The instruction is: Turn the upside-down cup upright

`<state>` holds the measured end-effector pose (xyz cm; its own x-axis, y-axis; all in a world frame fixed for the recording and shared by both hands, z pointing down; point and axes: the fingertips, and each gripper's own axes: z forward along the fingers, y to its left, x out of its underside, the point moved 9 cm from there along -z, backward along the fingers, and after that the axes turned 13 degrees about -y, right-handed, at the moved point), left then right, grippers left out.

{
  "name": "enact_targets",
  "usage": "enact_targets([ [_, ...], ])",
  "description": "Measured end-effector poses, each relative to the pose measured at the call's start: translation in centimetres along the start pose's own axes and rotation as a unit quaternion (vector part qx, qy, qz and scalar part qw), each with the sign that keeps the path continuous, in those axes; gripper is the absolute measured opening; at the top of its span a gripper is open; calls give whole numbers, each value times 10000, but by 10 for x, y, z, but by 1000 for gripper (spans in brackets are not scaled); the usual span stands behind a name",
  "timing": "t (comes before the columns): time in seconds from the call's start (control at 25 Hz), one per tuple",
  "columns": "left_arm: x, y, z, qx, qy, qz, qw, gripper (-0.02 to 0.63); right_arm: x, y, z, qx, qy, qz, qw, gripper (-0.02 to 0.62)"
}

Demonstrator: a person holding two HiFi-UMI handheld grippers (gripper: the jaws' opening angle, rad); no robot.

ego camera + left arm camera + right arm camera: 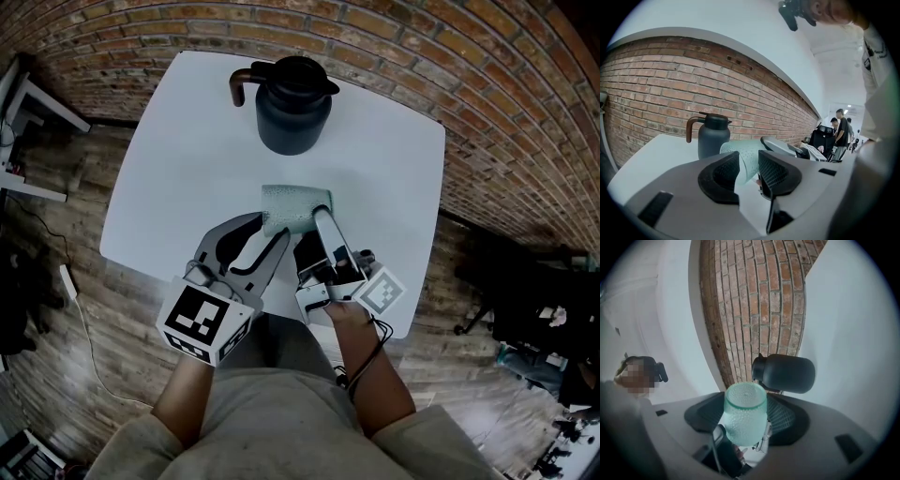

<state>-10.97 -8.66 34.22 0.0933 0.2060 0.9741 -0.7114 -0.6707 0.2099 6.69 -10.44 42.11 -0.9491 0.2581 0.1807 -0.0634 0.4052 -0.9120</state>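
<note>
cup: the teal dimpled glass cup [295, 207] lies on its side over the near half of the white square table [178, 141]. it looks clear of the top, though i can't be sure. i judge the turn about half done.
right gripper: my right gripper [312, 223] reaches in from 5 o'clock of the cup and is clamped on its wall. in the right gripper view the cup [744, 414] fills the gap between the jaws, with one round end toward the lens.
left gripper: my left gripper [255, 236] sits at 8 o'clock of the cup, jaws apart and holding nothing. its tips are just beside the cup's left end, and i can't tell if they touch it.
jug: the dark matte jug with a brown handle [292, 103] stands at 12 o'clock of the cup, well apart, so i don't expect it in the way.
risk, slip: the wall is rounded, bumpy glass, so as i roll my wrist the cup could twist in the jaws and drop.
risk, nudge: with the left tips this close, a small drift could lever the cup out of the hold.
risk, set-down: if i let go before the base sits flat, the cup could tip and roll toward the table edge at 6 o'clock.
</note>
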Motion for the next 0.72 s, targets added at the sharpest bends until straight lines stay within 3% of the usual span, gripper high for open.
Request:
enact_targets([
  [0.72, 1, -5, -3, 66, -10, 52, 10000, 62, 5, -13, -4, 159, -130, 232, 9995, 284],
])
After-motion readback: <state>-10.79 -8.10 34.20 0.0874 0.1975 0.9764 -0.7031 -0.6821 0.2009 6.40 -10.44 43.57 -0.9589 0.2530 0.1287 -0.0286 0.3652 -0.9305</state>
